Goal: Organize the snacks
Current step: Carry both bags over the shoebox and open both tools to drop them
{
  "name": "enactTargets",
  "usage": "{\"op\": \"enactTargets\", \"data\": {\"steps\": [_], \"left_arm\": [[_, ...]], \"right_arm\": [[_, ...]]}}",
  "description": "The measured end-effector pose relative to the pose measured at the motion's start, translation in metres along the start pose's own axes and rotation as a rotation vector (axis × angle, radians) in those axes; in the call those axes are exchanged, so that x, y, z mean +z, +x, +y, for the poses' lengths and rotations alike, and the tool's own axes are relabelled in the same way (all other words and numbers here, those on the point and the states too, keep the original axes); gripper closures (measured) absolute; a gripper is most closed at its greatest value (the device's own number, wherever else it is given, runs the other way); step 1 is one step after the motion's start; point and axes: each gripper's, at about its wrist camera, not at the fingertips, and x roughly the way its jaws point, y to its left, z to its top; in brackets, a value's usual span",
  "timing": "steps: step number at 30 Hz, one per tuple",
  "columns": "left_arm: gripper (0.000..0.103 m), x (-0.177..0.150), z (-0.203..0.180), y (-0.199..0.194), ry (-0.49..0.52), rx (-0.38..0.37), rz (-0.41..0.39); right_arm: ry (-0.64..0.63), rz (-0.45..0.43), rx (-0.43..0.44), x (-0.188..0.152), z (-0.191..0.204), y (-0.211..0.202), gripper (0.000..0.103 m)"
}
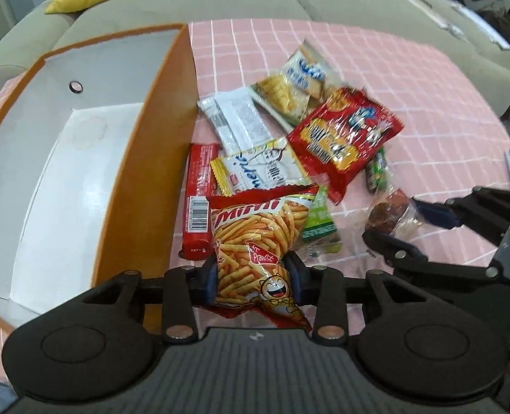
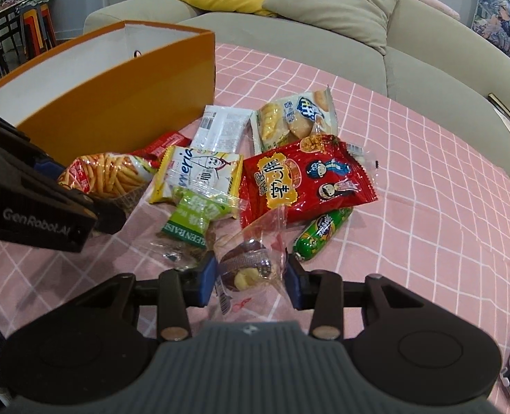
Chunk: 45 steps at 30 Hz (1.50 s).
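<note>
I see glossy plastic snack wrappers (image 2: pixel 303 179) beside the matt orange cardboard box (image 2: pixel 116 103), on pink checked cloth (image 2: pixel 427 189).

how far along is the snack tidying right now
Done: nothing; the orange box looks empty. In hand: left gripper shut on the prawn sticks bag, right gripper shut on the clear-wrapped brown snack. Left: remaining packets on the pink cloth, including the red packet.
</note>
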Motion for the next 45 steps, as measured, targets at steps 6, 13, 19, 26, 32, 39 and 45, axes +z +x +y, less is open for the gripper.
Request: {"op": "enactTargets", "data": {"steps": [6,13,19,26,32,39,45], "left_arm": [[0.06,-0.006,0.005,-0.032,-0.03,-0.022,-0.07],[0.06,-0.01,0.02,-0.068,-0.064,-0.026,-0.154],[0.06,-0.013,0.043,-0.092,-0.093,-0.015,-0.196],[0.06,-0.005,0.076,-0.111,-0.085,0.018,-0.201],[0.06,0.005,0.103,-0.114,-0.054,0.062,-0.143],[0.06,0.014,0.133,-0.095,-0.069,0.031,-0.026],[0.06,0.023,0.152,-0.069,-0.062,0.042,0.073]], "right_arm": [[0.02,-0.04,0.018,0.002,0.007,-0.025,0.064],[-0.008,-0.12,0.06,0.018,0.027,-0.057,0.064],[-0.05,-0.184,0.116,0.039,0.049,-0.082,0.064],[-0.137,-0.2,0.204,0.072,0.08,-0.095,0.064],[-0.227,-0.151,0.276,0.104,0.112,-0.091,0.064],[-0.269,-0.047,0.391,0.137,0.131,-0.059,0.064],[-0.295,0.047,0.45,0.156,0.144,-0.025,0.064]]}}
